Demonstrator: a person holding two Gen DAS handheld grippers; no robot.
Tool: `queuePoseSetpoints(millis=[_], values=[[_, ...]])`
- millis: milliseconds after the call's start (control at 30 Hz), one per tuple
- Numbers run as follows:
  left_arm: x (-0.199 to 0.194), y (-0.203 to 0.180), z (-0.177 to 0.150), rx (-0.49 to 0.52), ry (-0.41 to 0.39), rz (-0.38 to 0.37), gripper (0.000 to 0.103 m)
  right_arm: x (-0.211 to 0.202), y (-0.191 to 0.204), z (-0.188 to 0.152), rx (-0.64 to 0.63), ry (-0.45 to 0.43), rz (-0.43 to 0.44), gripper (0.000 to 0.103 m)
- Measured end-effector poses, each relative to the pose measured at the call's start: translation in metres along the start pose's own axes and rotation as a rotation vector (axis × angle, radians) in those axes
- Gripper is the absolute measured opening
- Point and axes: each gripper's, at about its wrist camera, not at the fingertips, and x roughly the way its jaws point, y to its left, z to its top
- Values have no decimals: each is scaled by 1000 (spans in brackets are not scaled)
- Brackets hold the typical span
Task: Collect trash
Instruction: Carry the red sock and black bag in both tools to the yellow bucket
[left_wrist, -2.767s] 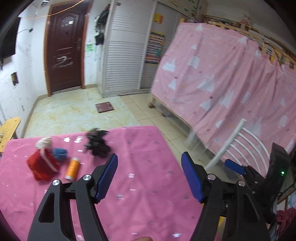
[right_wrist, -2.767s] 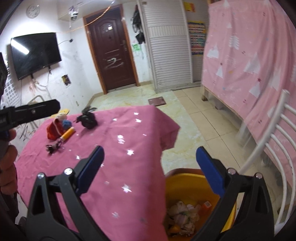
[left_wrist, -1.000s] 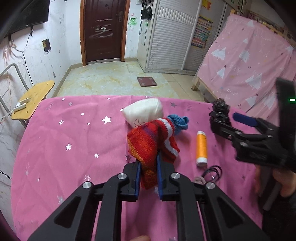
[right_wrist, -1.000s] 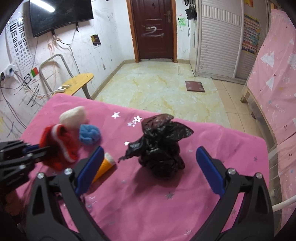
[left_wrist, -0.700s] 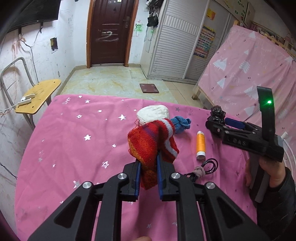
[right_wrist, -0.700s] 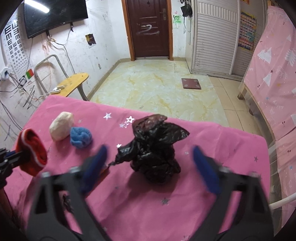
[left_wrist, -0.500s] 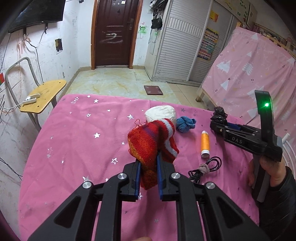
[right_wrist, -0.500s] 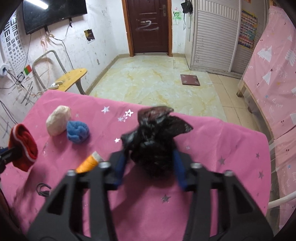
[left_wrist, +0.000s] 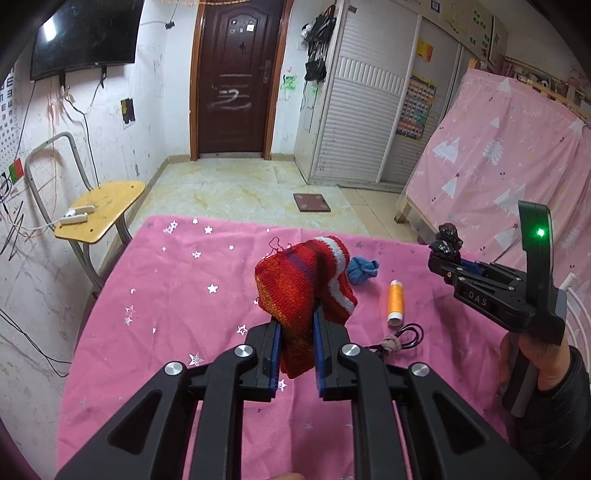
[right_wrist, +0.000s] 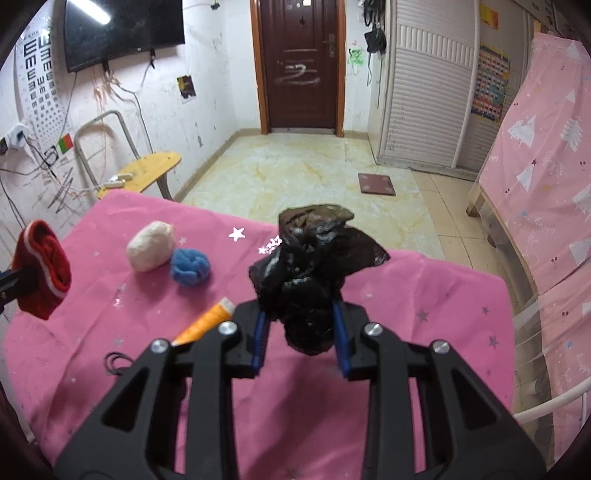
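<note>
- While both tools are over the pink star-print tablecloth (left_wrist: 177, 280), the left gripper (left_wrist: 295, 343) has its blue-padded jaws pinched on a red knitted piece (left_wrist: 299, 284) with white stripes, which sticks up and forward from between them, clear of the cloth.
- Over on the right side of the table, the right gripper (right_wrist: 300, 334) is pressed onto a crumpled black plastic bag (right_wrist: 314, 273); the bag bulges above and below the blue pads (right_wrist: 260, 336).
- From the left wrist view, the right gripper (left_wrist: 448, 256) shows side-on with the black bag (left_wrist: 447, 240) at its tip and a green light lit on its body.
- From the right wrist view, the red knit (right_wrist: 42, 269) shows at the far left edge, held above the table.
- Lying on the cloth between the two tools are a white lump (right_wrist: 150, 251), a blue yarn ball (right_wrist: 190, 266) touching or just beside it, an orange thread spool (left_wrist: 395, 301) and a black coiled cord (left_wrist: 400, 341).
- Beyond the table stand a yellow chair (left_wrist: 99, 205), a dark brown door (left_wrist: 234, 81) and a pink curtain (left_wrist: 498, 173).
</note>
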Motion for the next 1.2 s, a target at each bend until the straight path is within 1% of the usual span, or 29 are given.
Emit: queuePoseSetpoints(millis=[200,367,900,1200], values=[[-15,-15,0,24,-31,-6,7,-24,-8,-5,22,-39,-3,28],[-25,-31,-1,49,-45,-18,7,-49,-21,-18,52,-80,-15,28],[-51,-97,-14,155,-75,-69,7,-118,-74,-71,174,-180,-60,28],[-59,-144,-22,214,-84,-109,7,-147,-111,-104,237,-209,-102,28]])
